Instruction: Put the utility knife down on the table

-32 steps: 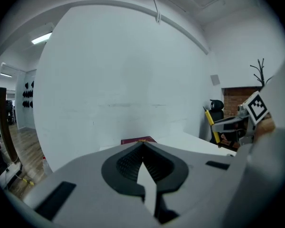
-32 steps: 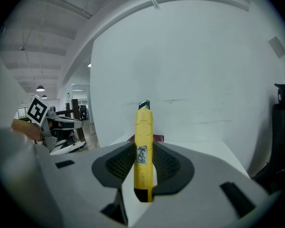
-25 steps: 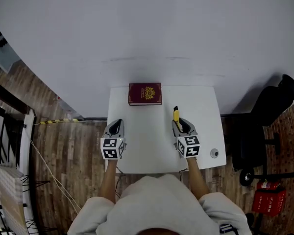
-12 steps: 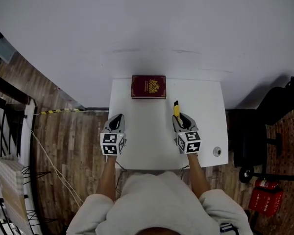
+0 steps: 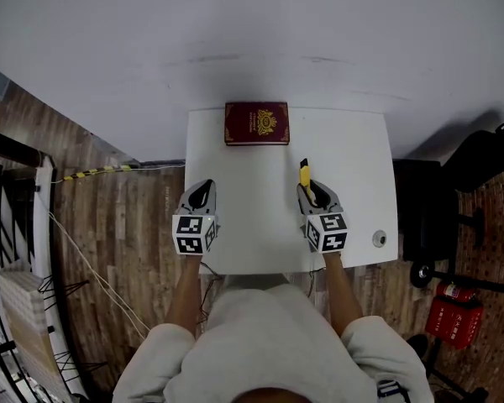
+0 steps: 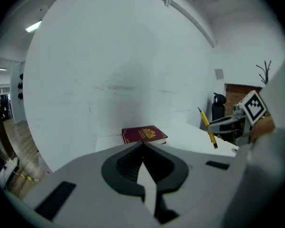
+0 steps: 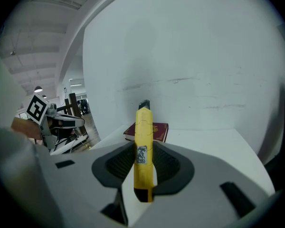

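Head view: right tongs [image 5: 311,190] over table [image 5: 252,193]

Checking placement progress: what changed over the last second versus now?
Both grippers sit slightly farther from the book, nearer the person, apparently lowering; the head camera shifted too. The right gripper still clamps the utility knife, which is not yet down on the table. The left gripper stays shut and empty. The book has not moved.

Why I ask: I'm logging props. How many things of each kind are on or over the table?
maroon book: 1
yellow utility knife: 1
small round grey object: 1
grippers: 2 (left gripper, right gripper)
total: 5
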The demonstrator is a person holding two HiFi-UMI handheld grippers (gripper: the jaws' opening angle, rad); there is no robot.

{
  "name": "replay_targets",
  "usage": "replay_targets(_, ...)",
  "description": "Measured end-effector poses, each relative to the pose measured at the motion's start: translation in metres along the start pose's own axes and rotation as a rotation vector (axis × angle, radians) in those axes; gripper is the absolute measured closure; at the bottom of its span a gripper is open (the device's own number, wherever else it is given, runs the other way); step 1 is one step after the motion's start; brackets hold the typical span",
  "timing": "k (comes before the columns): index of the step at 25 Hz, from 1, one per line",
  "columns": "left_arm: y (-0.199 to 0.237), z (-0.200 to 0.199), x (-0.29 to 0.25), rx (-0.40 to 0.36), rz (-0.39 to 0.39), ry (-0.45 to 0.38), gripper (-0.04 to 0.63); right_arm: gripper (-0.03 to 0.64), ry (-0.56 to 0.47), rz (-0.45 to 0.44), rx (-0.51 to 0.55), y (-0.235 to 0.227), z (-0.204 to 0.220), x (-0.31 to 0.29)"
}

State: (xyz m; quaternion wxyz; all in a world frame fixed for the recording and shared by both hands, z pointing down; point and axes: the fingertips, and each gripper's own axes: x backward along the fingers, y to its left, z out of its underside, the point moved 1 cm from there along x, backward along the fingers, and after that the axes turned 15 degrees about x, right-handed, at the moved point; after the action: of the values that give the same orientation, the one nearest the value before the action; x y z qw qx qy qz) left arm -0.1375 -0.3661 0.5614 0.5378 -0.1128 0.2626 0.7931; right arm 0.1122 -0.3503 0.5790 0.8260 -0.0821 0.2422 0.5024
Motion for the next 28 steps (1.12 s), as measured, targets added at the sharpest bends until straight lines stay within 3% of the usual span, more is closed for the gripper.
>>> replay_targets(28,0.037,0.046,-0.041,0.072,-0.028,0.107,0.589,0.506,0.145,-0.102,0.01,0.016,0.048,-0.065)
